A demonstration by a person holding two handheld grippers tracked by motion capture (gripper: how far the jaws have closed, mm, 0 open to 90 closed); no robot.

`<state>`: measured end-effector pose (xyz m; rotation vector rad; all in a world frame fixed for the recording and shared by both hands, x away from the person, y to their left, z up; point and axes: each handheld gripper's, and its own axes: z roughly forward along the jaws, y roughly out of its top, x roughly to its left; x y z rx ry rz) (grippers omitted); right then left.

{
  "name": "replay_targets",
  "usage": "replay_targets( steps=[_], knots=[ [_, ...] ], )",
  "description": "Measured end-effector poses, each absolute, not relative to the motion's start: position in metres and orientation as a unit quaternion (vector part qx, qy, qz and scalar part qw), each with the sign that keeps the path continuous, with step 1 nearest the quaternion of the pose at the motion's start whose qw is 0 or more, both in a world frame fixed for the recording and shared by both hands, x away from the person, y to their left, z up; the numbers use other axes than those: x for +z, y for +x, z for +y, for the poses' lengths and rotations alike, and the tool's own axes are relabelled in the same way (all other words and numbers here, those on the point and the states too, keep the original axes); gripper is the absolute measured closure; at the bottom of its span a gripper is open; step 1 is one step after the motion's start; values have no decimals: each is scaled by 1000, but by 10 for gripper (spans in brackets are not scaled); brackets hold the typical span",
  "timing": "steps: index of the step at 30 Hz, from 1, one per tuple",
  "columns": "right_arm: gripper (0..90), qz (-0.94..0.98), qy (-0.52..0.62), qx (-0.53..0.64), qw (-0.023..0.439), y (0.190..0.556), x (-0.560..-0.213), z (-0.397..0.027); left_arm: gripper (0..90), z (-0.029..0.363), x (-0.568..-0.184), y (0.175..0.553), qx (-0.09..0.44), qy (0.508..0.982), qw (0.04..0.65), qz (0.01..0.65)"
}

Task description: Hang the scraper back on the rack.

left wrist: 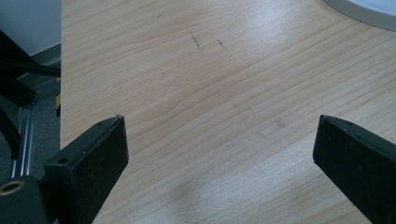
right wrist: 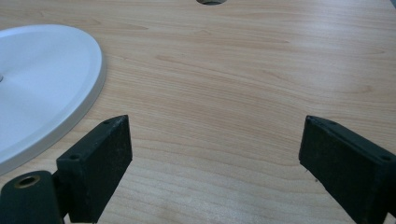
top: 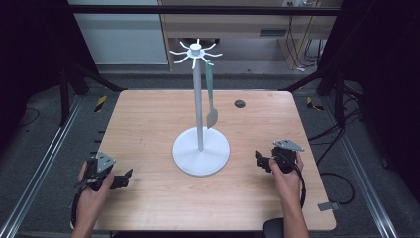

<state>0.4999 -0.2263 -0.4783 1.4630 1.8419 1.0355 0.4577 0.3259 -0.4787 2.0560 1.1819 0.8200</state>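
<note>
On the tabletop (top: 148, 119), a white stand (top: 200, 148) sits mid-table with a green spatula (top: 211, 99) hanging vertically on its right side. The right gripper (top: 261, 161) is nearer; left gripper (top: 125, 178) near the front-left corner. Both gape, empty.

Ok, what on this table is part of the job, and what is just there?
Likely in play:
white stand
green spatula hanging from one of its top hooks
left gripper, open
right gripper, open

Just there:
dark round hole in the table
cables on the floor
</note>
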Motion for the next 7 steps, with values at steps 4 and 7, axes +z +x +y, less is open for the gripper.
replay_targets(
  steps=[4,7],
  knots=[
    [102,688,548,383,284,498,-479,-228,30,326,-479,458,310,779,311,447],
    [104,691,545,381,283,498,-479,-226,29,326,-479,459,309,779,311,448]
  ],
)
